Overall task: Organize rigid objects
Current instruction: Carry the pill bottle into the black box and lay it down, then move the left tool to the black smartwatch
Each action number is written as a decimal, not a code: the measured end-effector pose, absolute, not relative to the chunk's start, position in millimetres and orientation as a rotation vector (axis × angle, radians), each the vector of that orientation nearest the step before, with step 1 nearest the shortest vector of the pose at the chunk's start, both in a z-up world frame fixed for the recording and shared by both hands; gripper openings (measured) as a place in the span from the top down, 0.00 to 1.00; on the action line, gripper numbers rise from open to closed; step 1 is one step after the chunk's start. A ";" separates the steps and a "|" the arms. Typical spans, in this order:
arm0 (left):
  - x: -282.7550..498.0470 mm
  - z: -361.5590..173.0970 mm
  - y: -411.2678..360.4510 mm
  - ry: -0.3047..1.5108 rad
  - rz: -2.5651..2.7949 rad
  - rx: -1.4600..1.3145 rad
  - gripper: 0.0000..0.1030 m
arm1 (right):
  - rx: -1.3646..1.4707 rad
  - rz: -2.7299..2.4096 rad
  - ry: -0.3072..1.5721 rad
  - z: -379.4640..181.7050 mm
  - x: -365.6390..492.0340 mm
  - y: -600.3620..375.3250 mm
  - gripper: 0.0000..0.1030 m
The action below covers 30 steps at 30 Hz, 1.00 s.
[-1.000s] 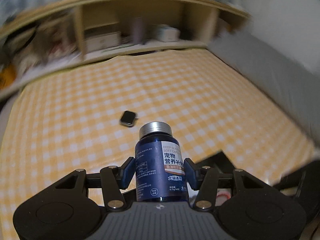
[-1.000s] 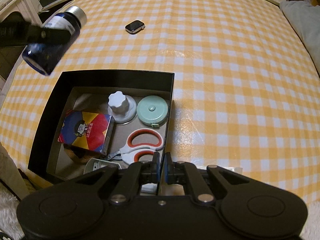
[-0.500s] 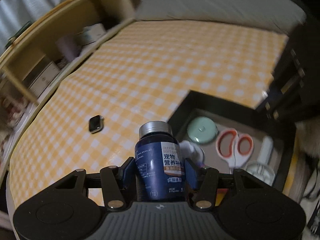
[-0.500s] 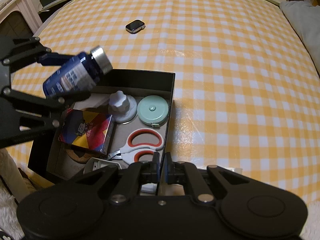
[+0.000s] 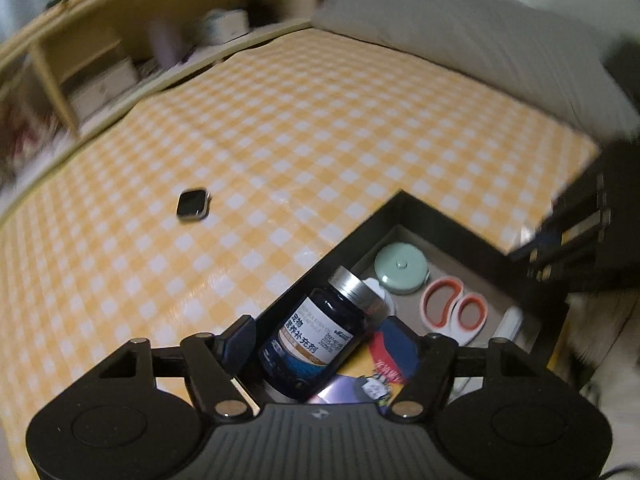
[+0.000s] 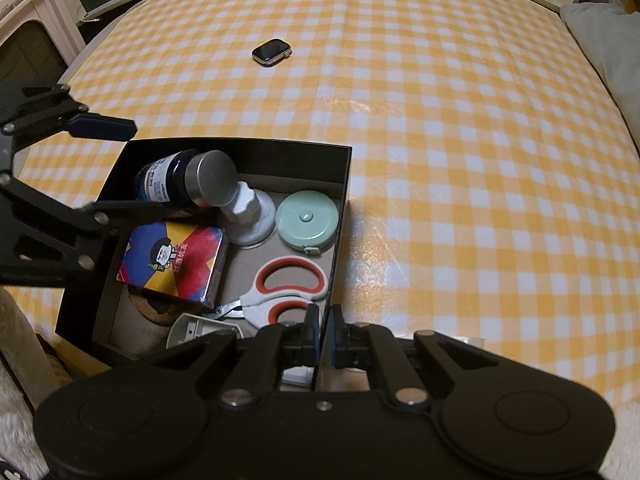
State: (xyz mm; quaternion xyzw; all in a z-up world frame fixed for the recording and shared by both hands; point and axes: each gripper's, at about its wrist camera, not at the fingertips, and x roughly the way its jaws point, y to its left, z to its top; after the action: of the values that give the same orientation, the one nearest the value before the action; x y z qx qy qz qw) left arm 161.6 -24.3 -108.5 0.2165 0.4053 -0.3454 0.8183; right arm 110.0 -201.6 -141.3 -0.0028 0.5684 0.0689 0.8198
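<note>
A dark blue supplement bottle (image 5: 316, 344) with a silver cap lies tilted inside the black box (image 5: 452, 220), its cap resting against a white knob (image 6: 250, 212). My left gripper (image 5: 320, 332) hovers over the box's near-left corner. Its jaws are opening, and the bottle (image 6: 176, 180) sits between them with both pads clear of it. My right gripper (image 6: 324, 332) is shut on the thin right wall of the box (image 6: 240, 144) at its front corner. A smartwatch body (image 6: 272, 53) lies alone on the yellow checked cloth, far behind the box.
The box also holds a mint tape measure (image 6: 306, 220), red-handled scissors (image 6: 288, 284), a colourful card pack (image 6: 176, 264) and a white item at the front. Wooden shelves (image 5: 100, 60) run along the far edge; a grey cushion (image 5: 480, 40) lies to the right.
My left gripper swung over the box and dipped, then spread its jaws. The bottle left the pads and now lies tilted in the box. The right gripper stayed still.
</note>
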 end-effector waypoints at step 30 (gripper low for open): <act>180.5 -79.7 18.3 0.948 -0.486 0.015 0.00 | -0.010 0.146 1.211 -141.3 109.3 -201.3 0.95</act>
State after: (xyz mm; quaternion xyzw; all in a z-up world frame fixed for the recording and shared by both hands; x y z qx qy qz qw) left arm 180.5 18.3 -79.7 0.0073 0.4518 -0.2315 0.8615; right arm 109.3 -201.3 -141.3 -0.0047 0.5689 0.0687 0.8196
